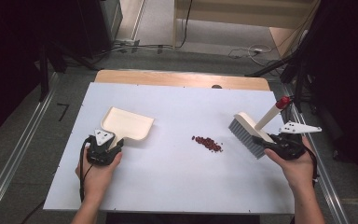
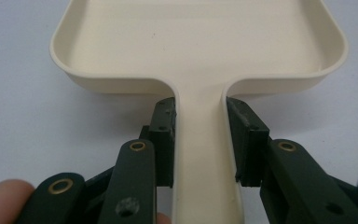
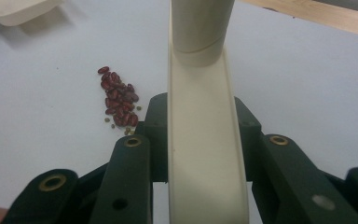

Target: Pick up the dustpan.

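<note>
A cream dustpan (image 1: pixel 128 124) lies on the white table at the left. My left gripper (image 1: pixel 113 142) is shut on its flat handle (image 2: pixel 200 154), both pads pressed against the handle's sides. A cream hand brush (image 1: pixel 245 131) with grey bristles and a red-tipped handle is at the right, tilted, and my right gripper (image 1: pixel 264 142) is shut on its back (image 3: pixel 200 140). A small pile of red beans (image 1: pixel 207 143) sits on the table between dustpan and brush, also seen left of the brush (image 3: pixel 118 100) in the right gripper view.
The white board (image 1: pixel 177 182) covers a wooden table whose far edge (image 1: pixel 182 78) shows bare. Cables and dark stands lie on the floor beyond. A corner of the dustpan (image 3: pixel 18 9) shows at the top left of the right gripper view.
</note>
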Action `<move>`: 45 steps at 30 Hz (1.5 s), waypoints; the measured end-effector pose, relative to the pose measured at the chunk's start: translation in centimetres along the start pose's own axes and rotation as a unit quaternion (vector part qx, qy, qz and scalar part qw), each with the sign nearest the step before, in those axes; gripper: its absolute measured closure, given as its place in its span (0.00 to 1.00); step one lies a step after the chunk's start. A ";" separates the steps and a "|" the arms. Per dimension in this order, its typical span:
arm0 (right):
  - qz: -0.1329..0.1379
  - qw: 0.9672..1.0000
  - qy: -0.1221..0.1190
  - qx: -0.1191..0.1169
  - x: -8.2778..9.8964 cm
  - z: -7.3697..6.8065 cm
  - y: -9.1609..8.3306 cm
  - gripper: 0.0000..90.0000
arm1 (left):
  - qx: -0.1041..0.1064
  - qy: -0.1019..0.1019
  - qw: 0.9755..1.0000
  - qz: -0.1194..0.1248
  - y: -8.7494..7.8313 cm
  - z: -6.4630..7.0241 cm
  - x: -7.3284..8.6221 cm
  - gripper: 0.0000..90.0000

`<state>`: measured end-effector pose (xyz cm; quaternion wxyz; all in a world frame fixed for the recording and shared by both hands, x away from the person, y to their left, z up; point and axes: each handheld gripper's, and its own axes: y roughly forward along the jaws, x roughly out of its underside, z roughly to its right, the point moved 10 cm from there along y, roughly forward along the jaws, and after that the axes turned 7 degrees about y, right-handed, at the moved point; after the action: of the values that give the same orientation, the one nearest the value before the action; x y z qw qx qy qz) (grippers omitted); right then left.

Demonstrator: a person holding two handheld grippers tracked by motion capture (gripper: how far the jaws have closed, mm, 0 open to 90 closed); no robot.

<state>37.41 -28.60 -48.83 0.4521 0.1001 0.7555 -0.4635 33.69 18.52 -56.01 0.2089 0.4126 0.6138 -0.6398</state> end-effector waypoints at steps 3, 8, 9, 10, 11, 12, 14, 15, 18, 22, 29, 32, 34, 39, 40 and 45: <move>0.001 1.000 0.000 0.001 0.0 0.0 0.0 0.73 | 0.000 0.010 1.000 -0.001 -0.3 0.1 -0.1 0.74; 0.002 1.000 0.001 0.002 -0.1 0.0 0.0 0.73 | 0.009 0.019 1.000 0.000 -0.7 0.7 -0.4 0.74; 0.002 1.000 0.001 0.002 -0.1 0.0 0.0 0.73 | 0.012 0.020 1.000 0.001 -0.8 0.8 -0.5 0.74; 0.002 1.000 0.001 0.003 -0.1 0.0 0.0 0.73 | 0.012 0.022 1.000 -0.001 -0.9 0.9 -0.5 0.74; 0.003 1.000 0.001 0.002 -0.1 0.0 -0.1 0.73 | 0.014 0.024 1.000 -0.001 -0.9 1.0 -0.6 0.74; 0.003 1.000 0.002 0.002 -0.1 0.0 -0.1 0.73 | 0.019 0.025 1.000 -0.002 -0.9 1.2 -0.6 0.74; 0.003 1.000 0.002 0.002 -0.1 0.0 -0.1 0.73 | 0.022 0.030 0.999 -0.002 -1.0 1.5 -0.7 0.74; 0.003 1.000 0.002 0.002 -0.1 0.0 -0.1 0.73 | 0.027 0.032 0.999 -0.003 -1.1 1.7 -0.7 0.74; 0.003 1.000 0.003 0.002 -0.1 0.0 -0.1 0.73 | 0.032 0.042 0.999 0.000 -1.3 2.3 -0.9 0.74; 0.002 1.000 0.003 0.002 -0.1 0.0 -0.1 0.73 | 0.039 0.051 0.998 0.001 -1.5 3.1 -1.2 0.74; 0.002 1.000 0.002 0.003 -0.1 -0.1 -0.1 0.73 | 0.053 0.073 0.996 0.000 -1.6 4.6 -1.2 0.74; 0.003 1.000 0.001 0.002 -0.1 -0.1 -0.1 0.73 | 0.060 0.075 0.995 0.002 -1.7 5.2 -1.3 0.74; 0.003 1.000 0.001 0.002 -0.1 -0.1 0.0 0.73 | 0.063 0.080 0.995 0.001 -1.7 5.6 -1.3 0.74; 0.005 1.000 0.002 0.002 -0.2 -0.1 0.0 0.73 | 0.074 0.089 0.993 0.003 -1.9 6.6 -1.5 0.74; 0.005 1.000 0.002 0.002 -0.2 -0.1 0.0 0.73 | 0.078 0.091 0.993 0.003 -1.9 6.8 -1.5 0.74; 0.005 1.000 0.003 0.003 -0.3 -0.1 0.0 0.73 | 0.092 0.102 0.991 0.004 -2.2 7.9 -1.5 0.74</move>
<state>37.48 -28.42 -48.59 0.4513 0.1068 0.7549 -0.4636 30.66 10.91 -54.19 0.1091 0.4958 0.5691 -0.6468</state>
